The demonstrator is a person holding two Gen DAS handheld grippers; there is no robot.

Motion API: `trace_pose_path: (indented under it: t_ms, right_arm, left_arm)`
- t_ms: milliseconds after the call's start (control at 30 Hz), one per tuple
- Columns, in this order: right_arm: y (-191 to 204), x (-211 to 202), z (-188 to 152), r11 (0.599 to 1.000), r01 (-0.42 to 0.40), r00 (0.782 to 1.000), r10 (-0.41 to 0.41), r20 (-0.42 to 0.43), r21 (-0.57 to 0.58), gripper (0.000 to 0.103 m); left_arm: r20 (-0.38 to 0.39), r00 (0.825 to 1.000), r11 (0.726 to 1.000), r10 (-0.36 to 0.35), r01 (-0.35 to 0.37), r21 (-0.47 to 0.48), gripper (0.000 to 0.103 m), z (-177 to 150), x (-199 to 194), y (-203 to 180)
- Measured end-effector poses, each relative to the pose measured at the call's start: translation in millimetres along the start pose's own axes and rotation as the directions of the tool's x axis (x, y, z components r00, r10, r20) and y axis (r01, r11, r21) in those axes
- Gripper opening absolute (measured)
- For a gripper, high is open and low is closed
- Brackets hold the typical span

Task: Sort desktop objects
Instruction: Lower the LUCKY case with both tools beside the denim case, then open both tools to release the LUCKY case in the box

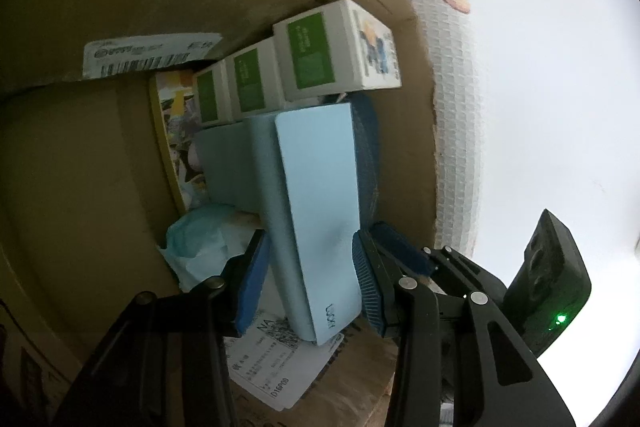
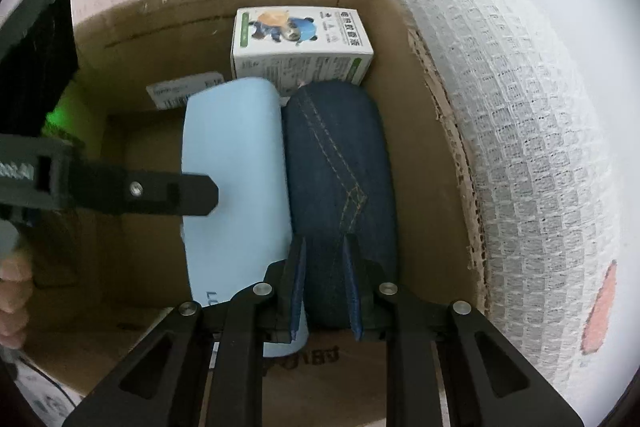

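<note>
My left gripper [image 1: 308, 275] is clamped on the pale blue case [image 1: 316, 195], its blue pads [image 1: 252, 283] pressing the two long sides near the end closest to me, so I can stand the case on edge inside the cardboard box [image 1: 100, 155] rather than let it fall flat. To its left in the box lie a yellow-rimmed printed tin [image 1: 170, 143] and a crumpled tissue [image 1: 196, 247], so I judge upright is the only way the case fits. Behind it three white-and-green cartons [image 1: 304, 55] stand in a row against the back wall, leaving this front strip for the cases. Just right of the blue case, touching it, sits the denim case [image 2: 340, 187], wedged between it and the box's right wall. My right gripper [image 2: 324, 291] points down over the denim case's near end with its jaws nearly closed and nothing visibly pinched between them; I think they are resting against the fabric to steady or nudge it, though I cannot tell whether they touch. Outside the box is the white waffle cloth [image 2: 520, 147] with printed fruit.
</note>
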State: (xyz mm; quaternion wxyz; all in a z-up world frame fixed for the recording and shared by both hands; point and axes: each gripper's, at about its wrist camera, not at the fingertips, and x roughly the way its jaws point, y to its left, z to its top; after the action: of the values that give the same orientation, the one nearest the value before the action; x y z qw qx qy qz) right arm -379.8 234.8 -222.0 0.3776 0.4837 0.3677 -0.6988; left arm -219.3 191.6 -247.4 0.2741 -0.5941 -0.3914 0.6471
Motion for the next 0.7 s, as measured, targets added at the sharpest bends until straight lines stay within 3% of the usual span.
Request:
trace_pose_path:
  t_ms: [67, 233, 333, 433, 567, 633, 700]
  right_arm:
    - [-1, 1, -6, 1.000, 0.019, 1.000, -0.019, 0.005, 0.001, 0.016]
    - [-6, -17, -12, 0.999, -0.039, 0.989, 0.037, 0.144, 0.017, 0.016]
    - [-3, -3, -6, 0.995, -0.097, 0.987, 0.094, 0.133, 0.014, 0.015]
    - [3, 17, 5, 0.997, -0.076, 0.992, 0.076, 0.103, -0.010, 0.012]
    - [7, 33, 2, 0.997, -0.077, 0.992, 0.077, 0.096, -0.002, 0.011]
    - [4, 32, -2, 0.996, -0.085, 0.992, 0.084, 0.091, 0.008, 0.011]
    - [-3, 20, -5, 0.998, -0.069, 0.994, 0.068, 0.082, 0.005, 0.011]
  left_arm:
    - [0.008, 0.999, 0.999, 0.033, -0.034, 0.027, 0.039, -1, -1, -4]
    - [0.016, 0.998, 0.997, 0.065, -0.066, 0.041, 0.036, 0, -2, -6]
    - [-0.004, 0.999, 0.999, 0.046, -0.046, -0.017, 0.036, -1, 1, 1]
    - [-0.016, 0.999, 0.998, 0.040, -0.041, -0.050, 0.036, -6, 3, 7]
    - [0.042, 0.998, 0.998, 0.055, -0.054, -0.012, 0.036, -7, -5, 0]
    - [0.072, 0.994, 0.997, 0.077, -0.078, 0.001, 0.025, -7, -9, -2]
    - [0.083, 0.995, 0.998, 0.063, -0.064, 0.006, 0.021, -6, -10, -2]
